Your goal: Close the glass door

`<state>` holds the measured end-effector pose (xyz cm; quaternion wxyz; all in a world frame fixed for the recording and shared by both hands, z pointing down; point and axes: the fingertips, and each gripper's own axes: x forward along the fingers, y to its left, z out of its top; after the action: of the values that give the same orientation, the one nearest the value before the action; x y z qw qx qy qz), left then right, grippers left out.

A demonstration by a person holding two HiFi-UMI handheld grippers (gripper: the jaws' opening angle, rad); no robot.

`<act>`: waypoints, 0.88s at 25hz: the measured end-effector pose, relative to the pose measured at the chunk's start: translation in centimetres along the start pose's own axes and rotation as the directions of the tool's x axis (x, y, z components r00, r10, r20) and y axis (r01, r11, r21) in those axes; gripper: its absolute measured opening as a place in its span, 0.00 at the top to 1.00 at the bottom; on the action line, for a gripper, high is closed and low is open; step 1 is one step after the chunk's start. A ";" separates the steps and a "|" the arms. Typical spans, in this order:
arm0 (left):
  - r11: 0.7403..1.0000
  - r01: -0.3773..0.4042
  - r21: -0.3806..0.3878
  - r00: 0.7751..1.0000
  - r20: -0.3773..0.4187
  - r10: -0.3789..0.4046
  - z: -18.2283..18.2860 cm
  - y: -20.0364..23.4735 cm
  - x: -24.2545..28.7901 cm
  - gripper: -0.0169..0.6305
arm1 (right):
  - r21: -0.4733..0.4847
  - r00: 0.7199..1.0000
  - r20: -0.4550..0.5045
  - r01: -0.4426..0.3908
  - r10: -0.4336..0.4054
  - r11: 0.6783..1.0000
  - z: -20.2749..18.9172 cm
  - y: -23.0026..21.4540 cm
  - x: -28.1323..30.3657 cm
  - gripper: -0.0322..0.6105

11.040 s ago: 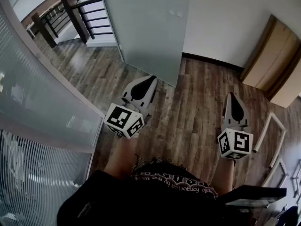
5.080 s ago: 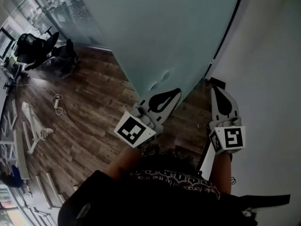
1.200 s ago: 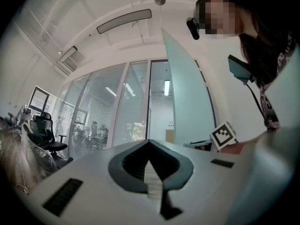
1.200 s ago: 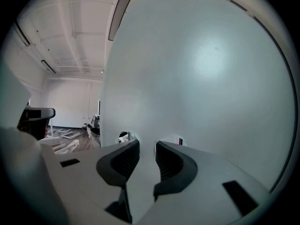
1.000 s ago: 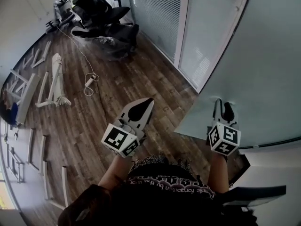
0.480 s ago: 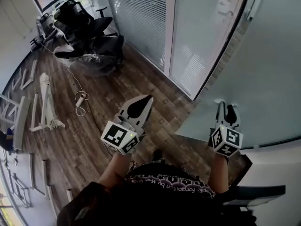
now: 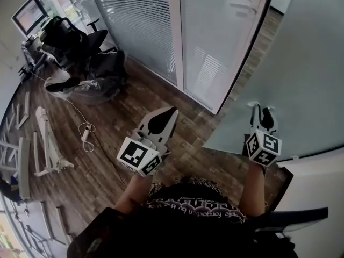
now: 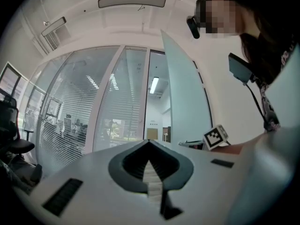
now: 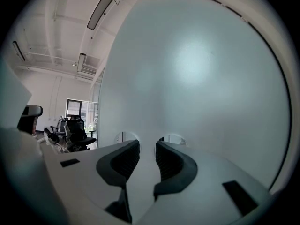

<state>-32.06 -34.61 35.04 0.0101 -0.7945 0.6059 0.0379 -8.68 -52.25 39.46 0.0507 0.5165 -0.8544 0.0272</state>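
The frosted glass door [image 7: 303,74] stands ajar at the right of the head view, its edge near the dark gap of the doorway [image 7: 251,51]. My right gripper [image 7: 262,109] points at the door's face, open, tips close to the pane; whether they touch it I cannot tell. In the right gripper view the door [image 9: 201,69] fills the picture, and my right gripper [image 9: 147,143] sits between two round holes in the pane. My left gripper [image 7: 171,110] hangs over the wood floor, shut and empty. In the left gripper view my left gripper [image 8: 149,142] aims at the door [image 8: 185,102] edge-on.
A glass partition with blinds [image 7: 141,20] and a white post [image 7: 173,31] run along the far side. Black office chairs [image 7: 72,39] and a plastic-wrapped heap [image 7: 86,87] stand at the upper left. A cable with a power strip [image 7: 85,134] and white frame parts [image 7: 44,144] lie on the floor.
Both grippers have travelled sideways with the door, which has swung closer to the partition and doorway. In the head view the chairs and floor clutter have slid toward the left.
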 end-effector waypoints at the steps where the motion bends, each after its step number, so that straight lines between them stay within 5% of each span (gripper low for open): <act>1: 1.000 0.011 -0.001 1.000 0.000 -0.011 -0.1 0.2 0.7 0.97 | 0.001 1.000 -0.002 0.008 -0.008 1.000 0.0 -0.2 0.8 0.78; 22: 0.998 0.062 0.009 0.997 0.035 -0.063 -0.3 6.5 18.6 0.97 | -0.009 0.998 -0.023 0.053 -0.053 0.999 1.6 -5.6 16.0 0.79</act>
<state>-33.42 -54.23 34.17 0.0253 -0.8122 0.5807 0.0492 -11.22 -69.07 39.63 0.0634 0.5383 -0.8399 0.0282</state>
